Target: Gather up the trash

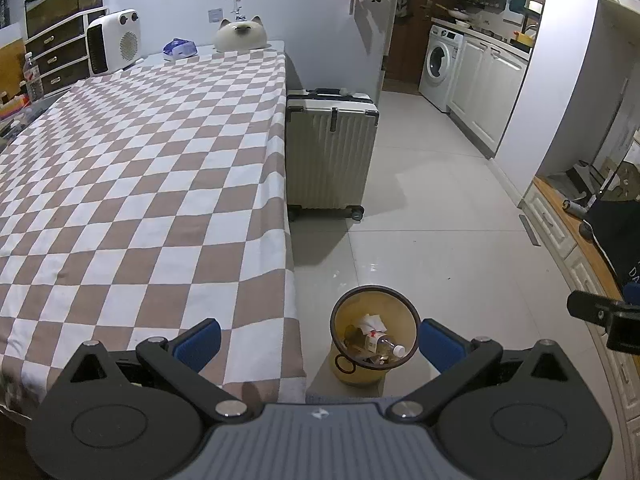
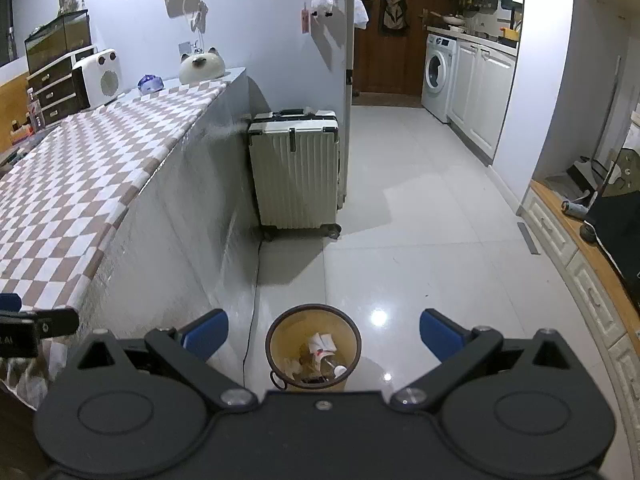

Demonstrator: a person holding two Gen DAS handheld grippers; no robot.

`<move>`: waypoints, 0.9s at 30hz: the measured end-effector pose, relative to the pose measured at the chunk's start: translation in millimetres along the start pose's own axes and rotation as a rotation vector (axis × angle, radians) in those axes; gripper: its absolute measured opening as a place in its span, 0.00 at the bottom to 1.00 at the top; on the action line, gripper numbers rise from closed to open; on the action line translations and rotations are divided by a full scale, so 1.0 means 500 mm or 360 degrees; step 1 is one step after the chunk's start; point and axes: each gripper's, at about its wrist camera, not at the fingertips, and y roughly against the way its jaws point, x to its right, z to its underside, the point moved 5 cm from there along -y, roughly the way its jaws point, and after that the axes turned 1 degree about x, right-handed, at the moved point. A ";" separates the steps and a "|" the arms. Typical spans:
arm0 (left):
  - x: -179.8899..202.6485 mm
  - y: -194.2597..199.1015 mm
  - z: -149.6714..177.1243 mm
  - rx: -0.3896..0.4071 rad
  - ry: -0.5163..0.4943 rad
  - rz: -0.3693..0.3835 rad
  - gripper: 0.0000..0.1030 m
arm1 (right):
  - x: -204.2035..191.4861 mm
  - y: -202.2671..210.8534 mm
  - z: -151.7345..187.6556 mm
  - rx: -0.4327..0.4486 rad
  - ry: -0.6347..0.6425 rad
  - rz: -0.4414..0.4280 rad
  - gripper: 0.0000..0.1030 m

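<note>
Clear plastic bottle [image 1: 387, 345] lies tilted in bin [image 1: 340, 344], cap toward right.

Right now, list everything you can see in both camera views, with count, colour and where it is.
trash bin: one, yellowish with dark rim, on floor beside the table; holds crumpled paper and a clear bottle
table: one, brown and white checked cloth, left
suitcase: one, pale, upright at the table's far end
heater: one, white, far table end
cat-face object: one, cream, far table end
tissue pack: one, blue and white, beside it
washing machine: one, white, kitchen at back
left gripper: black, blue pads, jaws open, empty
right gripper: same, jaws open, above bin
</note>
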 end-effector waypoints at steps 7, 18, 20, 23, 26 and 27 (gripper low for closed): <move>-0.002 -0.002 -0.001 -0.0004 0.0003 0.0000 1.00 | -0.001 -0.004 0.003 -0.0022 0.0000 -0.0001 1.00; -0.003 -0.003 -0.001 -0.0006 0.0003 0.0002 1.00 | -0.002 -0.008 -0.001 -0.0028 0.0003 -0.0002 1.00; -0.003 -0.003 -0.001 -0.0005 0.0004 0.0002 1.00 | -0.002 -0.009 -0.001 -0.0029 0.0006 -0.0003 1.00; -0.004 -0.002 -0.001 -0.0009 0.0006 0.0005 1.00 | -0.003 -0.009 -0.001 -0.0031 0.0006 -0.0003 1.00; -0.005 -0.003 -0.001 -0.0009 0.0009 0.0005 1.00 | -0.005 -0.010 0.001 -0.0033 0.0006 -0.0003 1.00; -0.005 -0.003 -0.001 -0.0009 0.0009 0.0005 1.00 | -0.005 -0.010 0.001 -0.0032 0.0006 -0.0003 1.00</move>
